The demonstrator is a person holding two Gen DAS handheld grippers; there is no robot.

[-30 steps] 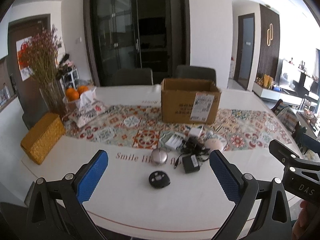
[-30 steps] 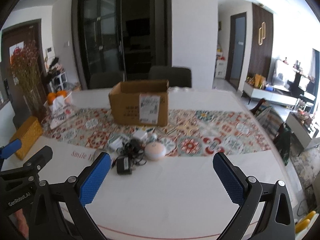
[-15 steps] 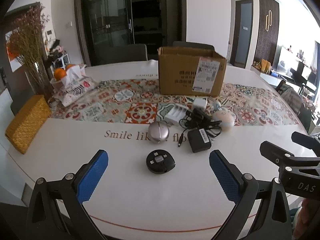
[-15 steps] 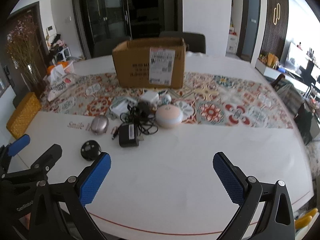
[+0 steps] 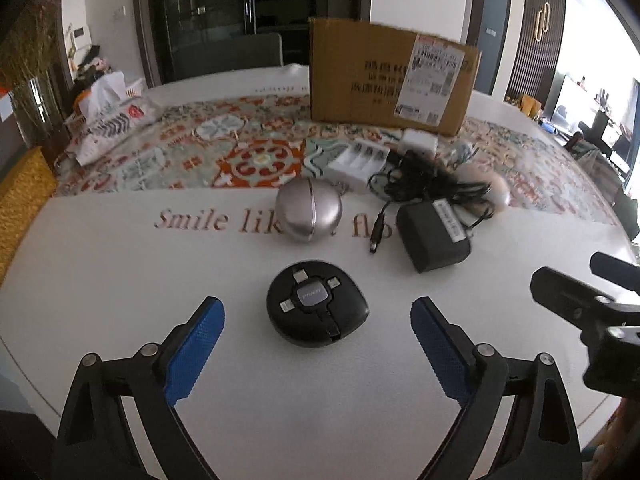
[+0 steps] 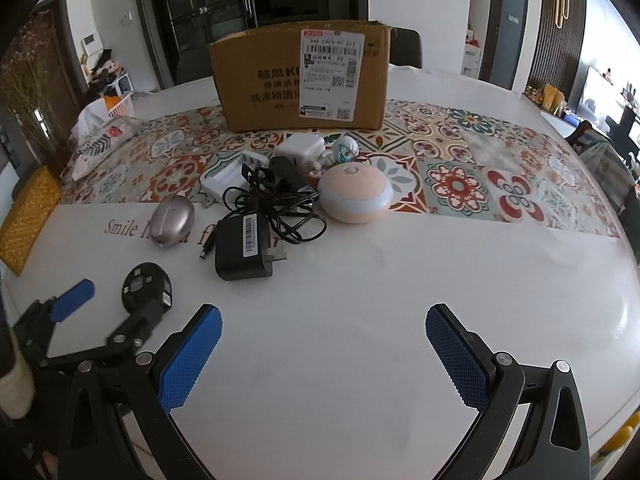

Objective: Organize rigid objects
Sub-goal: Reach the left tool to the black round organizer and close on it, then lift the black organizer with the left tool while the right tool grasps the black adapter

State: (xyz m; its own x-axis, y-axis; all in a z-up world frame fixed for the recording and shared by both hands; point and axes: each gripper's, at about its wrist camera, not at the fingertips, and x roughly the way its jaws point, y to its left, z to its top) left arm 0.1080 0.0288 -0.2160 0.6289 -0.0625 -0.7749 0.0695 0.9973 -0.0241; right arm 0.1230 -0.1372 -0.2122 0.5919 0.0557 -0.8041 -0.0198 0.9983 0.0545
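My left gripper (image 5: 317,312) is open, its blue pads either side of a black round cable reel (image 5: 317,312) on the white table; it does not touch it. Behind lie a silver egg-shaped case (image 5: 309,210), a black power adapter (image 5: 434,236) with tangled cord, a white battery charger (image 5: 358,164), a white plug (image 5: 419,142) and a cardboard box (image 5: 390,80). My right gripper (image 6: 323,322) is open and empty above bare table, right of the left gripper (image 6: 116,300). A peach round lamp (image 6: 356,194) and a small figurine (image 6: 346,150) sit ahead.
A patterned runner (image 6: 460,168) crosses the table. A yellow woven box (image 5: 22,200), a printed bag (image 5: 112,128) and a vase of dried flowers (image 5: 28,68) stand at the left. Chairs stand behind the table.
Both grippers have moved forward and lower toward the table. The cable reel now lies between the left gripper's open pads. Nothing was grasped.
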